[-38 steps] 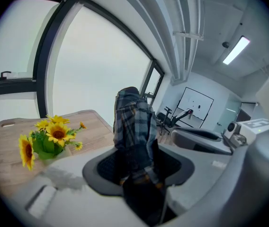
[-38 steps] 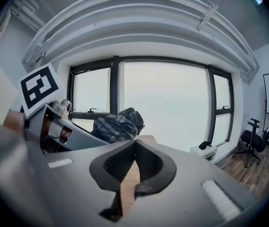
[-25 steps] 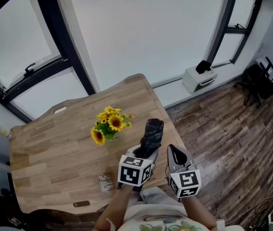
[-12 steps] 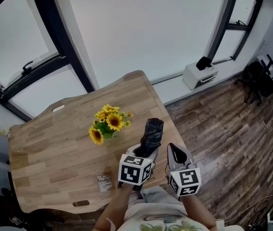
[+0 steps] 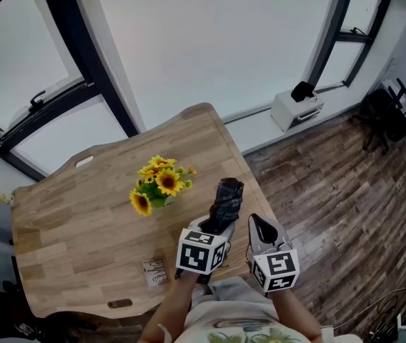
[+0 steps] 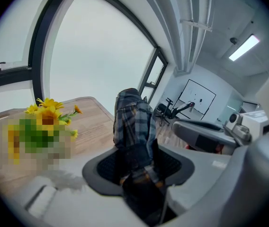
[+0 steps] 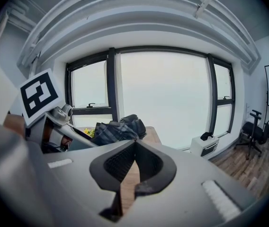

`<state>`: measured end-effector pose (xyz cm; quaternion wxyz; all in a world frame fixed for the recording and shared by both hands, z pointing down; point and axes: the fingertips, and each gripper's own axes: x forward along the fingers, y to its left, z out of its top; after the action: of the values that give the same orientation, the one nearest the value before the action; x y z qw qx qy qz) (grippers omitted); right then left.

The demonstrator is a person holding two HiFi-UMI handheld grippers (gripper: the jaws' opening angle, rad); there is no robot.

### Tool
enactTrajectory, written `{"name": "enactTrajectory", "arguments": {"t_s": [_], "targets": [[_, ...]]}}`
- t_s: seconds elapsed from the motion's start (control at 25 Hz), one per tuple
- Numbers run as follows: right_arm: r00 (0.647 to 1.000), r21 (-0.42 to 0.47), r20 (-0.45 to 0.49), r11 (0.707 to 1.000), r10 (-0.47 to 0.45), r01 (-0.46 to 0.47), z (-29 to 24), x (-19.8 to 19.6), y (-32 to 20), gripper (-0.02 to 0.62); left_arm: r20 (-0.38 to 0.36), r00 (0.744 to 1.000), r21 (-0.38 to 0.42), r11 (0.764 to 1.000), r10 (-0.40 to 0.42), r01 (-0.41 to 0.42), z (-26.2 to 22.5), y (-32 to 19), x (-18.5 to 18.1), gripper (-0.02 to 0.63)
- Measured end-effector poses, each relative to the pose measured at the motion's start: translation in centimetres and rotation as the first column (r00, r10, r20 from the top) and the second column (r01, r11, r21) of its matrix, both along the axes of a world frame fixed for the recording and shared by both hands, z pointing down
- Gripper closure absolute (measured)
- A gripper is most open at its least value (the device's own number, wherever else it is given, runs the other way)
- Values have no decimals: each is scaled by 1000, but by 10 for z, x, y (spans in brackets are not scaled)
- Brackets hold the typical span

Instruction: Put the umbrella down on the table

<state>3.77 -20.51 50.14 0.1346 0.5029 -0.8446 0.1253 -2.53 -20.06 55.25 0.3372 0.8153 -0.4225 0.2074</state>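
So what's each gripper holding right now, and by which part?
Left gripper grips the folded umbrella by its near end, canopy pointing ahead; right gripper holds nothing.

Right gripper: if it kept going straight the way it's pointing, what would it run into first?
Probably the wooden table, near its right edge: bare wood shows straight past the right gripper's closed tips. The folded umbrella sits left of that line.

Sunflowers (image 5: 157,186) obstruct table (image 5: 67,220) middle; free wood left.
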Motion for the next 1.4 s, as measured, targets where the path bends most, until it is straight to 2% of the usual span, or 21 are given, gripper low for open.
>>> {"name": "enactTrajectory", "arguments": {"t_s": [1.4], "targets": [[1000,-45,-10,999,15,-16,21,9,-14,594,26,999,-151,988,43,-38,63,-2,13,411]]}}
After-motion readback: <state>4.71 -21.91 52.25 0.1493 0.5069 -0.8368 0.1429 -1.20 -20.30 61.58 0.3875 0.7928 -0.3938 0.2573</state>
